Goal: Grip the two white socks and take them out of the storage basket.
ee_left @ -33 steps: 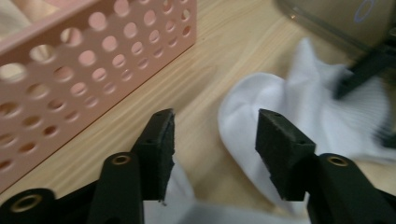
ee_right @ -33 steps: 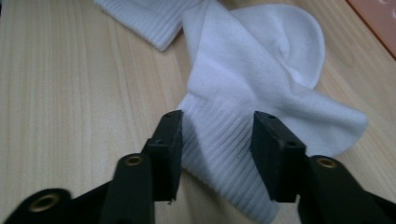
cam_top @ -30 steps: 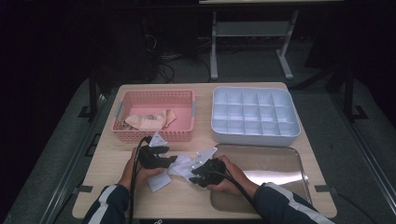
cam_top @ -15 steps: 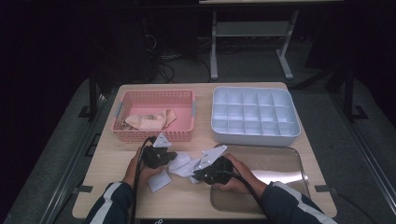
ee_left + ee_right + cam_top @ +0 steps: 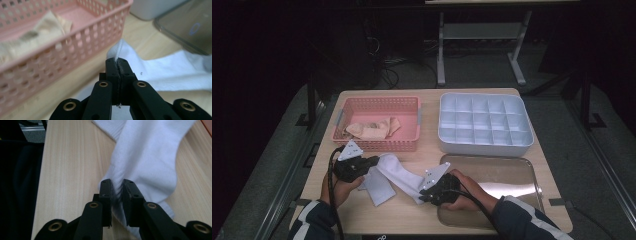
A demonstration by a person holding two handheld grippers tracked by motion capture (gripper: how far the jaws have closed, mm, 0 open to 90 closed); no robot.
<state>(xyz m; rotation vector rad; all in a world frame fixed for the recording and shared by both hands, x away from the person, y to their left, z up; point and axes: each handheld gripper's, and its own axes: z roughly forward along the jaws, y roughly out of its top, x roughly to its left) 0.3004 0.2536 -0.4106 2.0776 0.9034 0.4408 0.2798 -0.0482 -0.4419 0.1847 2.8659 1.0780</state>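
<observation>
A wooden tabletop point(image 5: 492, 155) seen from above. At the left, the left tool point(image 5: 371, 162) is clenched on the edge of a white sock point(image 5: 399, 175), a thin fold of cloth squeezed between its black pads; in the left gripper view the pink basket point(image 5: 62, 47) stands just beside it, holding beige cloth point(image 5: 369, 130). The sock stretches rightward across the bare wood, near the front edge. At its other end the right tool point(image 5: 424, 194) grasps a thicker bunch of sock, its jaws having just eased slightly wider with the fabric between them. Right of that lies a shiny metal tray point(image 5: 507, 175); behind it, a white divided box point(image 5: 484, 122).
</observation>
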